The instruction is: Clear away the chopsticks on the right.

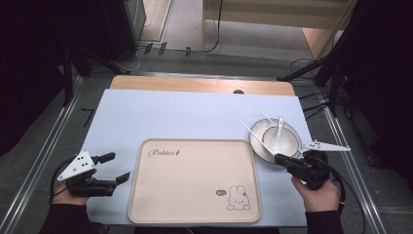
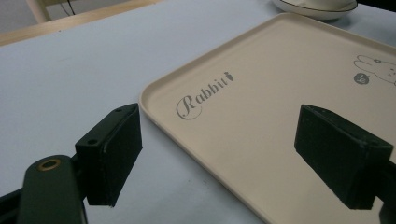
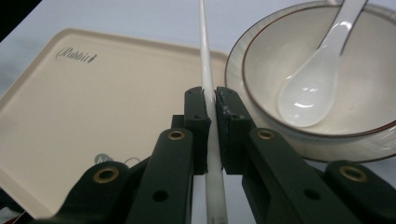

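A white chopstick [image 3: 208,70] is pinched between the black jaws of my right gripper [image 3: 210,95], which is shut on it. In the high view this chopstick [image 1: 255,135] slants up and left from the right gripper [image 1: 278,158], over the plate's left edge. A second chopstick [image 1: 266,116] lies across the bowl [image 1: 292,132], which holds a white spoon [image 1: 278,139] and stands on a plate [image 1: 258,150]. The bowl [image 3: 261,60] and spoon [image 3: 308,93] are just right of the jaws. My left gripper [image 1: 120,166] is open beside the tray's left edge, nothing between its pads [image 2: 116,144].
A beige tray [image 1: 195,180] printed with "Rabbit" and a bunny sits centre front on the pale blue mat [image 1: 170,117]. Its near corner lies between the left jaws, tray [image 2: 261,116]. A wooden table edge [image 1: 195,84] runs along the back.
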`<control>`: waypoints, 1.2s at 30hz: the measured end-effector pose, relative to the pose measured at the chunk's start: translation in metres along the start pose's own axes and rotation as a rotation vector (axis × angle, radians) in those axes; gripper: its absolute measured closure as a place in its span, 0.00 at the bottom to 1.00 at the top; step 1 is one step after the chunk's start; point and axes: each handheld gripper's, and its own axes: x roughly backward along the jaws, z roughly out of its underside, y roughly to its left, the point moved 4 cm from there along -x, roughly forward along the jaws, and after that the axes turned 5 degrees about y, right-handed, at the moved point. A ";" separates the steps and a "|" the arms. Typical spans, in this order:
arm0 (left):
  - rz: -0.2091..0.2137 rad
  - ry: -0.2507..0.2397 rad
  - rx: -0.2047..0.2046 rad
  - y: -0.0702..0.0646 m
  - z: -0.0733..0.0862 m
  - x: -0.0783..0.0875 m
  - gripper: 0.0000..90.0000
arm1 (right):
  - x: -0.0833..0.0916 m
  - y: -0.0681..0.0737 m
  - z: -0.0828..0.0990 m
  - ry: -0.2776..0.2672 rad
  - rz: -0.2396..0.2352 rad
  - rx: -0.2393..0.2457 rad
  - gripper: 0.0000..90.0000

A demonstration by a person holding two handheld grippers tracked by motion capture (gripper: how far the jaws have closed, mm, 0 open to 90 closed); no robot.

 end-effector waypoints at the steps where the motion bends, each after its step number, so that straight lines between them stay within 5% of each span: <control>1: -0.001 -0.001 -0.001 0.000 0.000 0.000 0.17 | -0.002 0.003 0.003 0.009 -0.002 -0.004 0.94; 5: 0.001 -0.003 -0.001 -0.001 -0.001 -0.001 0.17 | -0.008 0.014 0.012 0.007 -0.020 0.010 0.94; 10: 0.004 -0.002 -0.005 -0.002 -0.002 -0.001 0.17 | -0.025 0.023 0.027 0.066 -0.029 -0.001 0.94; 23: 0.005 -0.002 -0.003 -0.001 -0.002 -0.003 0.17 | -0.059 0.043 0.058 0.129 0.067 -0.013 0.94; 30: 0.006 0.001 -0.004 -0.001 -0.002 -0.003 0.17 | -0.084 0.053 0.070 0.138 0.035 -0.050 0.93; 36: 0.007 0.001 -0.001 0.000 -0.002 -0.003 0.17 | -0.089 0.053 0.073 0.136 0.028 -0.050 0.89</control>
